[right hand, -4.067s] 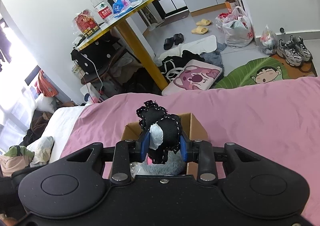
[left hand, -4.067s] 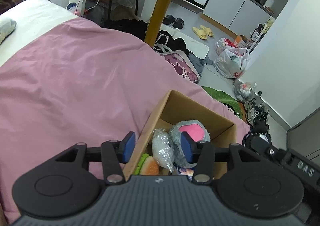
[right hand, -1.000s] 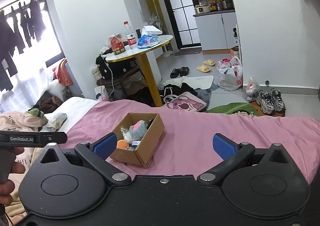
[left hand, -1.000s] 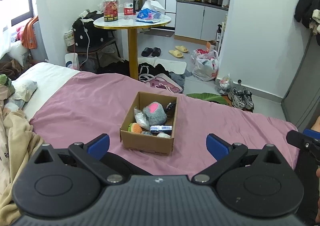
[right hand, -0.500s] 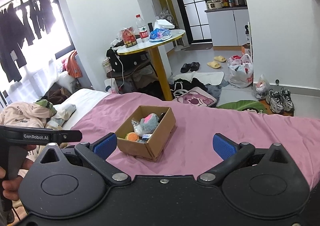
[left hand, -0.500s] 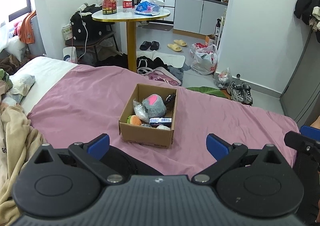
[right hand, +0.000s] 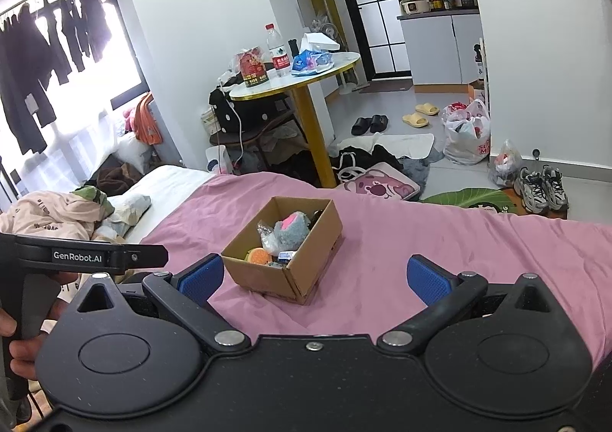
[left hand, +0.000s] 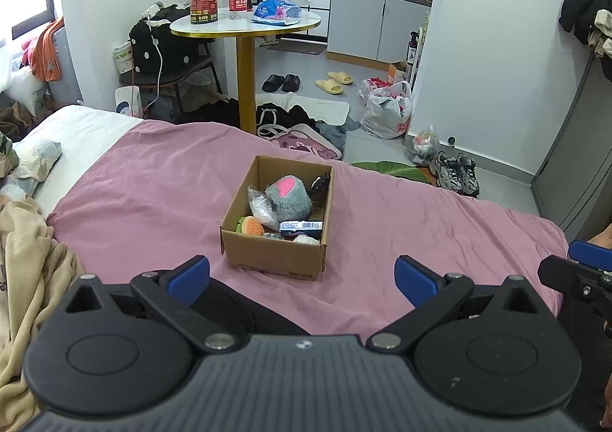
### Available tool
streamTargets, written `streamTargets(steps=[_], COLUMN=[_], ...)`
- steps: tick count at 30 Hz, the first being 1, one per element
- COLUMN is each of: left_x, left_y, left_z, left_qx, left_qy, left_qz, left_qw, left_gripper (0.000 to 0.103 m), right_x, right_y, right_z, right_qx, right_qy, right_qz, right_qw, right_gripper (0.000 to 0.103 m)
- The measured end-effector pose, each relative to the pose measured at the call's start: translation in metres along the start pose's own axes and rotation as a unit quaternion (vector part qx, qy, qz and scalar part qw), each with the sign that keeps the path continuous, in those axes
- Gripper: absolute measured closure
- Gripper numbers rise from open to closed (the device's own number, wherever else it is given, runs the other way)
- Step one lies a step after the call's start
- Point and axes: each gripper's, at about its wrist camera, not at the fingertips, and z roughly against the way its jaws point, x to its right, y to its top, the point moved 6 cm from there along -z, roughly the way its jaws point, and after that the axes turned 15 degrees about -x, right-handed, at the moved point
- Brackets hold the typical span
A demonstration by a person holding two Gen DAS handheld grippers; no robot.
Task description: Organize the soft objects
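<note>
An open cardboard box [left hand: 274, 258] [right hand: 264, 275] sits on the pink bedspread [left hand: 153, 179] [right hand: 459, 241]. Inside lie a grey plush with a pink patch [left hand: 287, 196] [right hand: 291, 228], a clear plastic bag [left hand: 260, 207], an orange burger toy [left hand: 251, 226] [right hand: 258, 255], a blue-labelled pack [left hand: 300, 227] and a black item [left hand: 319, 182] against the far wall. My left gripper [left hand: 302, 277] is open and held back from the box, nothing between its fingers. My right gripper [right hand: 313, 276] is open too, also well short of the box.
Beige clothing [left hand: 26, 260] lies heaped at the bed's left. A round table [left hand: 244, 25] with a bottle stands beyond the bed. Bags, slippers and shoes [left hand: 455, 174] litter the floor. A hand holds the left gripper's handle [right hand: 34, 302].
Four seconds ago my right gripper was shut on a black fabric item over the box; now both grippers are open and pulled back. In the last second both drifted slightly.
</note>
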Motion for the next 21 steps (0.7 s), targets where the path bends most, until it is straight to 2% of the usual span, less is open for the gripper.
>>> streamTargets(steps=[21], left_x=[0.0003], left_y=[-0.003], left_z=[0.0022], left_qx=[0.002], left_qy=[-0.004], left_qz=[-0.001], left_qw=[1.0], left_gripper=[0.001], right_x=[-0.0014], right_y=[-0.0037], right_z=[-0.0027], right_qx=[-0.008], right_qy=[-0.001], right_qz=[0.006], right_qw=[1.0], right_gripper=[0.0])
